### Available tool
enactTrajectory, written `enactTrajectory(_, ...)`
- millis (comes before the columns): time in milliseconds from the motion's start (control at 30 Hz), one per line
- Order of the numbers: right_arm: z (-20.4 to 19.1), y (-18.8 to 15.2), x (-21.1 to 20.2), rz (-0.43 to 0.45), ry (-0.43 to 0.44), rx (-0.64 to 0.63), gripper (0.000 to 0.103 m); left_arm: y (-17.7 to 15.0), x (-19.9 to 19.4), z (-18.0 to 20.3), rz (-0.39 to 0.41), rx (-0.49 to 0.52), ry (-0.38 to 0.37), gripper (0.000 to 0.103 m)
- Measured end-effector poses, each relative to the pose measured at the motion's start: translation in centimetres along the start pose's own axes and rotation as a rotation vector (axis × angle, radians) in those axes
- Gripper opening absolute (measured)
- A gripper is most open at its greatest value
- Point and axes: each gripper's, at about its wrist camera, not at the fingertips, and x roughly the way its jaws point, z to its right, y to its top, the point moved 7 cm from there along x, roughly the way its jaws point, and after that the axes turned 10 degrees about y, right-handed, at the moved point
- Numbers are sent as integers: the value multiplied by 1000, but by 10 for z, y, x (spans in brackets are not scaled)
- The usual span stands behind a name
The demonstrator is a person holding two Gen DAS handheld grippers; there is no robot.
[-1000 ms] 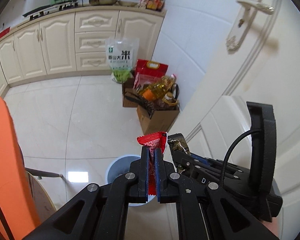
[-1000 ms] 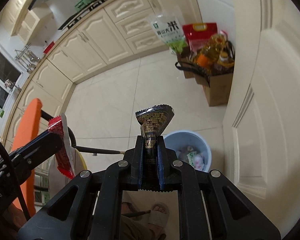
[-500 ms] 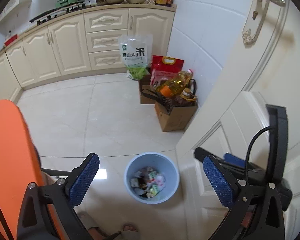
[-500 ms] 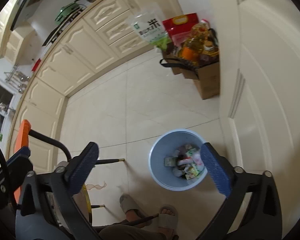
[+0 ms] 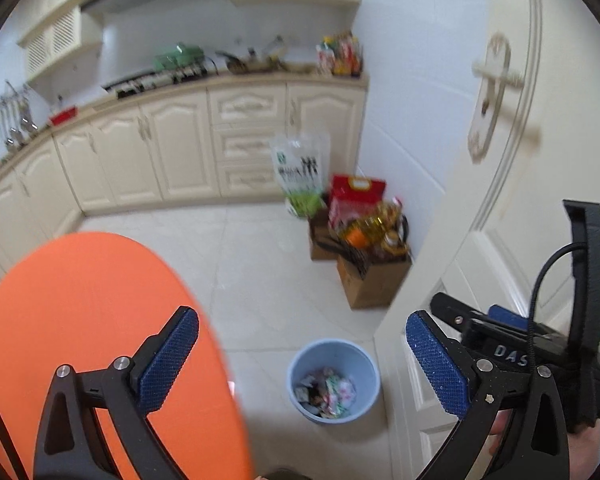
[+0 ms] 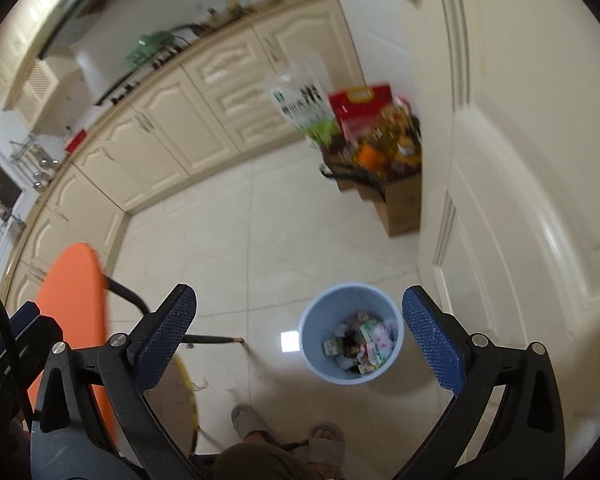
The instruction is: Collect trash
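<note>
A light blue trash bin (image 5: 334, 380) (image 6: 352, 332) stands on the tiled floor beside the door, with several crumpled wrappers (image 5: 326, 394) (image 6: 360, 344) inside. My left gripper (image 5: 300, 344) hangs open above the floor, its blue pads wide apart and nothing between them. My right gripper (image 6: 300, 328) is open too, high over the bin, and holds nothing. The right gripper's black body (image 5: 540, 356) also shows at the right of the left wrist view.
An orange chair back (image 5: 100, 340) (image 6: 76, 312) is at the left. A cream door (image 5: 520, 200) (image 6: 520, 180) stands on the right. Cardboard boxes with oil bottles (image 5: 368, 256) (image 6: 384, 168) and a rice bag (image 5: 300, 172) sit by the cabinets. The person's sandalled feet (image 6: 292, 436) are below.
Both grippers opened and let go of their wrappers, the red one from the left and the dark one from the right. Both have since risen, and the views tilted up toward the cabinets.
</note>
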Motion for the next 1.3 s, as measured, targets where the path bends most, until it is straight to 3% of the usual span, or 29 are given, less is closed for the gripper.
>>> enactTrajectory(400, -180, -16, -101, 156, 112, -249, 103, -76, -180, -109, 215, -147, 160, 102)
enactTrajectory(567, -257, -43, -136, 204, 160, -355, 103, -112, -260, -140, 288, -199, 228, 102)
enactTrajectory(800, -336, -90, -163, 236, 220, -474, 103, -172, -348, -167, 364, -263, 393, 102)
enactTrajectory(1033, -388, -129, -178, 248, 274, -539, 103, -223, -396, -155, 368, -322, 487, 102)
enactTrajectory(1300, -412, -149, -183, 258, 282, -571, 103, -234, -412, -142, 352, -382, 538, 102)
